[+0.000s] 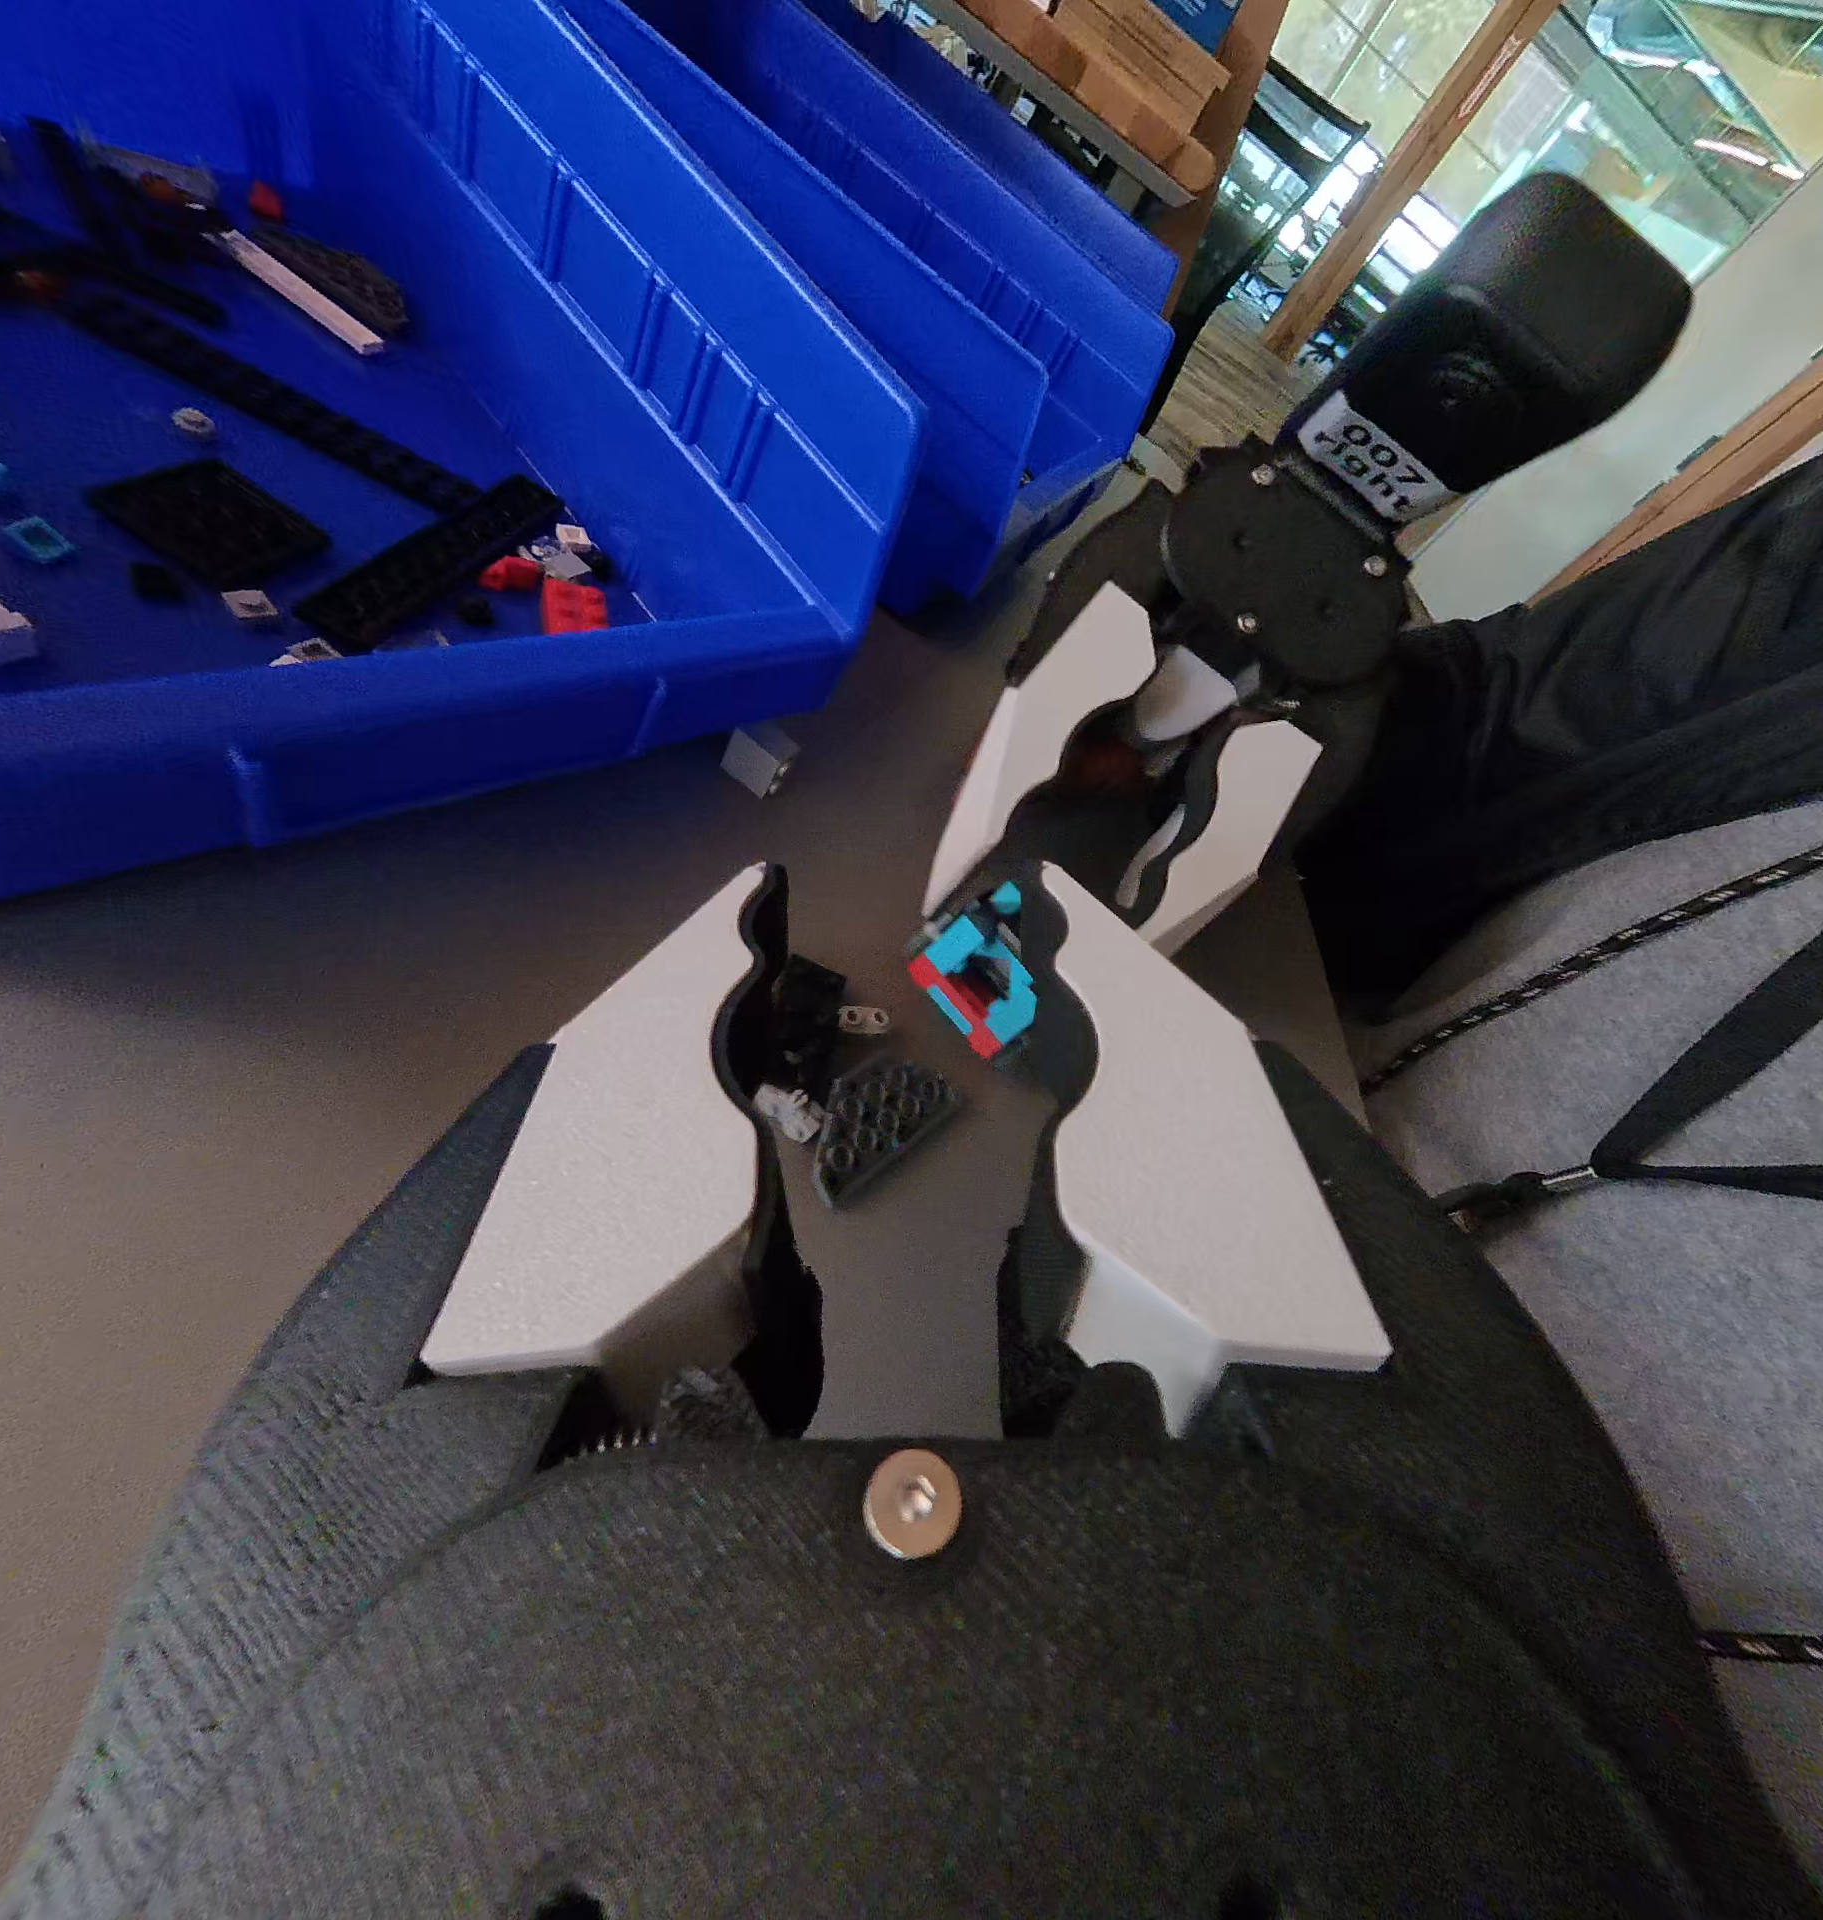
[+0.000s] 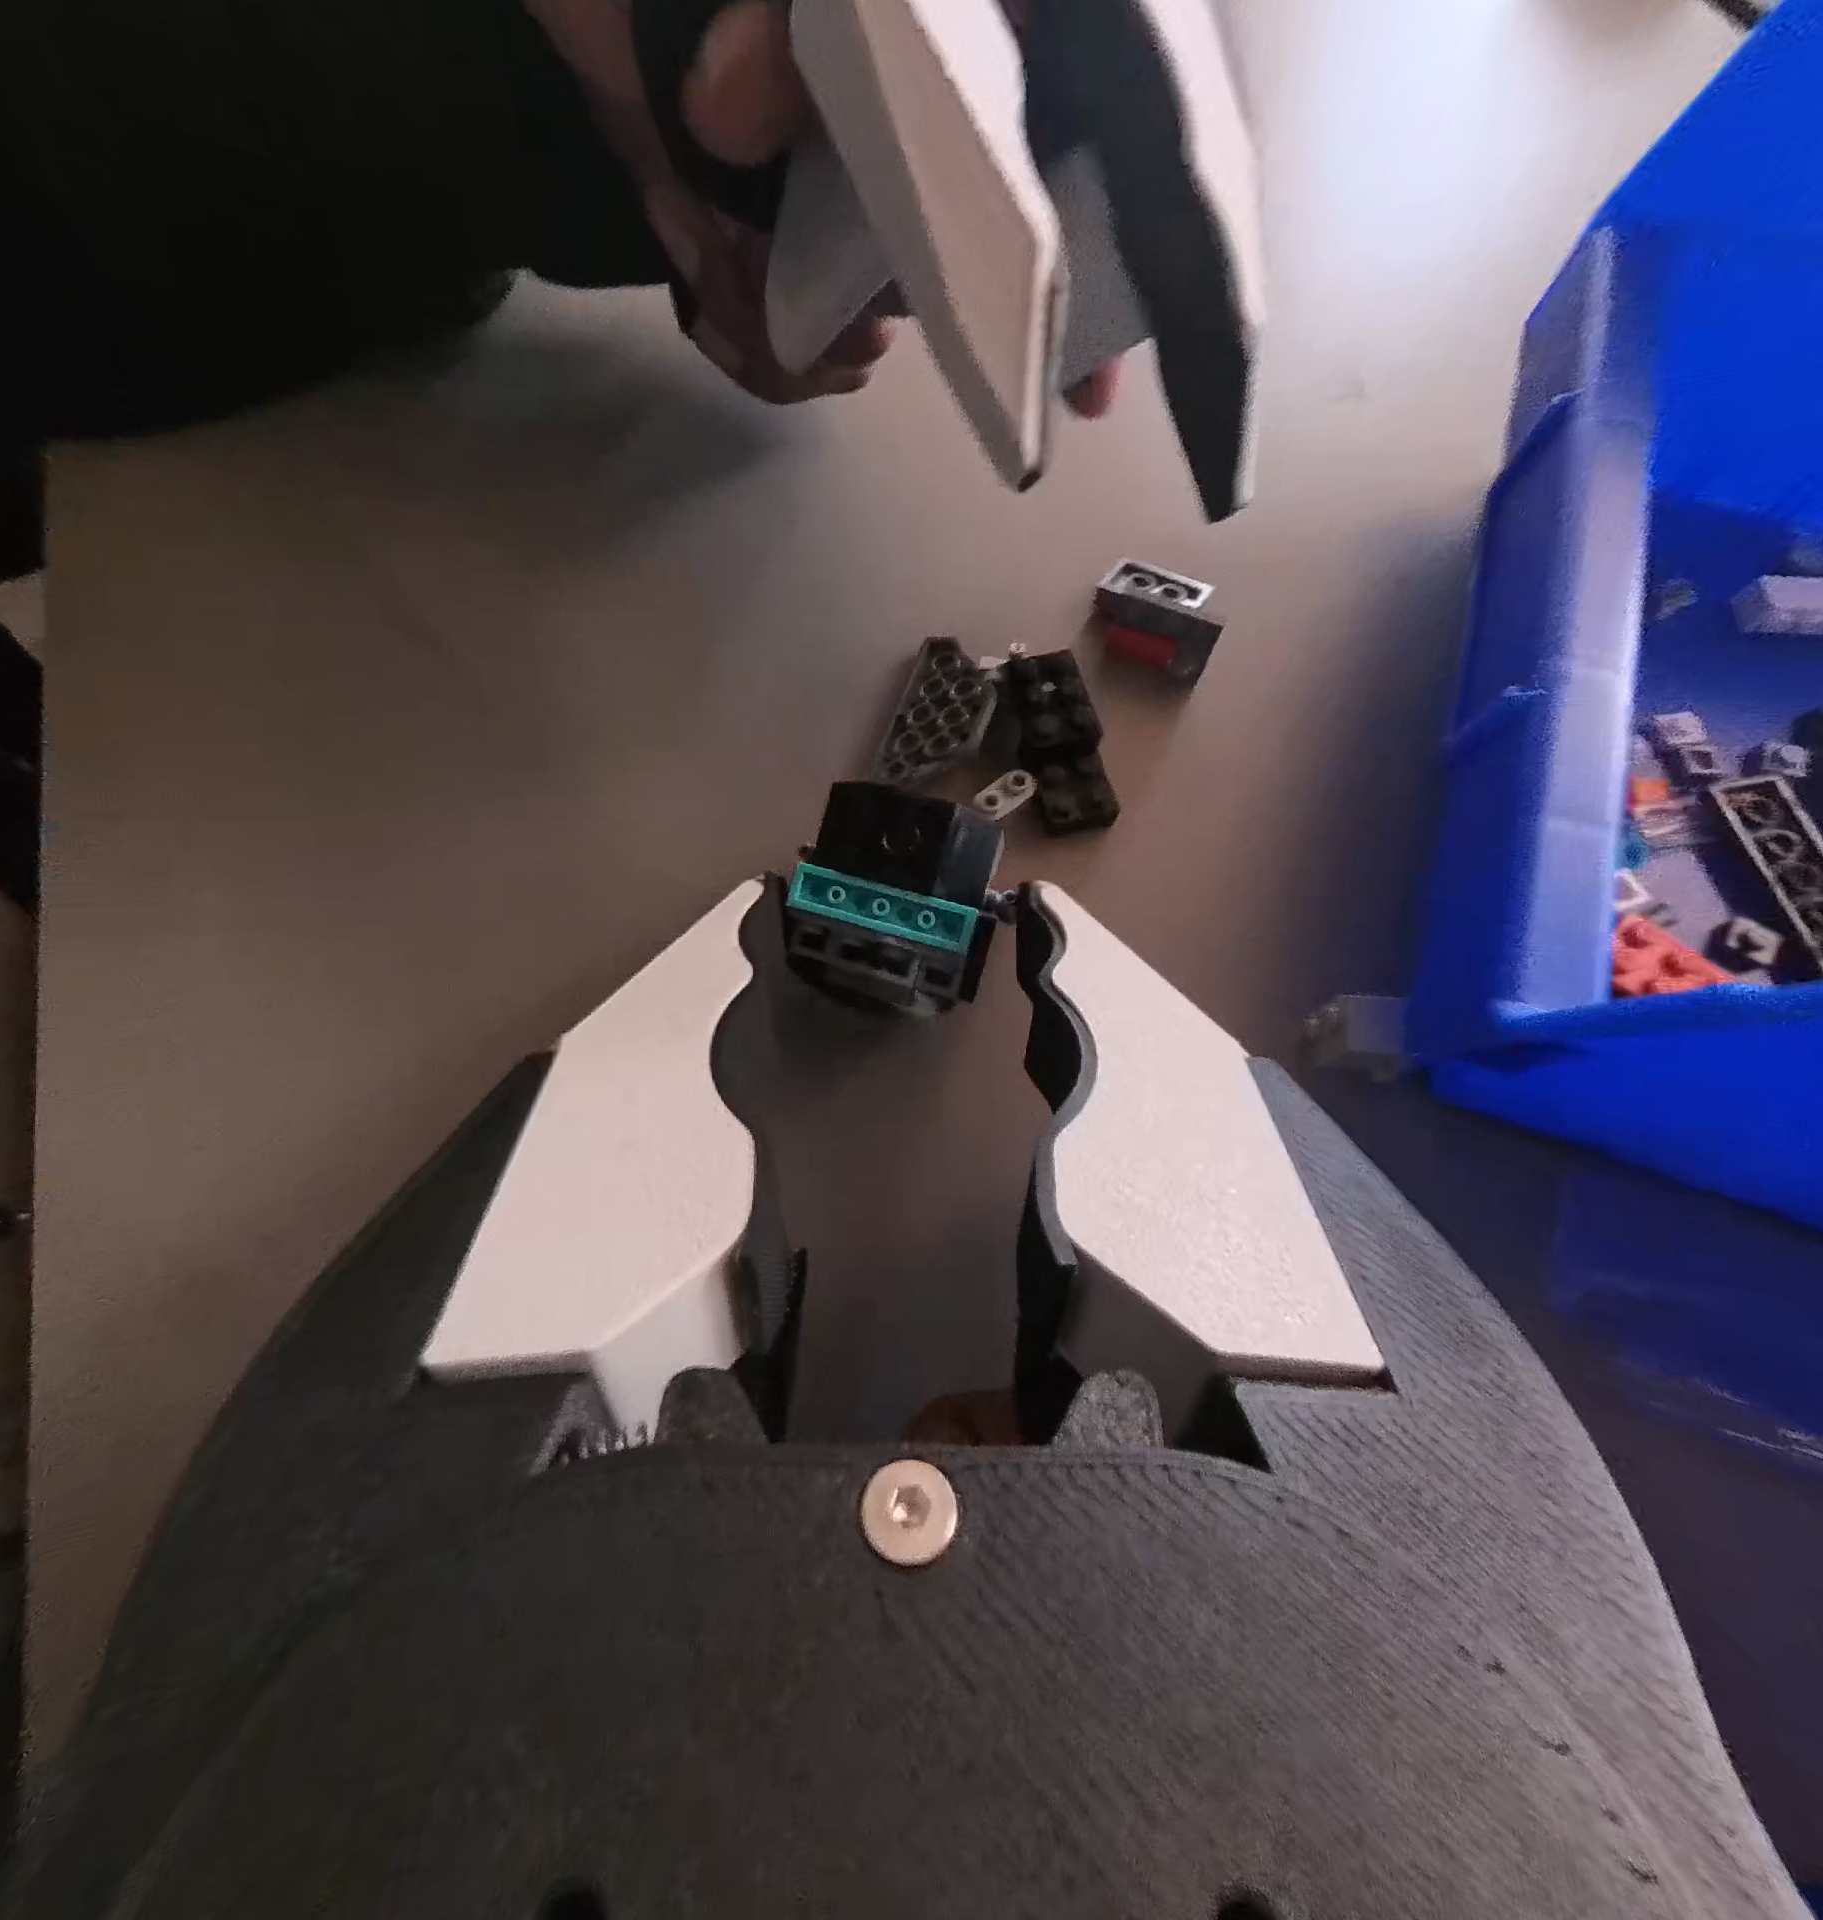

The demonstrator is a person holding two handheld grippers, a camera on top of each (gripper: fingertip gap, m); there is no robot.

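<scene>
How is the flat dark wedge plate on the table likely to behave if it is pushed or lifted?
The wedge plate looks like thin, stiff plastic, so it is probably light and rigid. Lying flat on the smooth table, it would likely slide, not roll. Its low edges may be hard to pinch.

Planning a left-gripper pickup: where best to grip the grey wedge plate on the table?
I'd come from above and pinch its two long edges near the wide end: the wedge plate lies flat, underside up, with black bricks close beside.
</scene>
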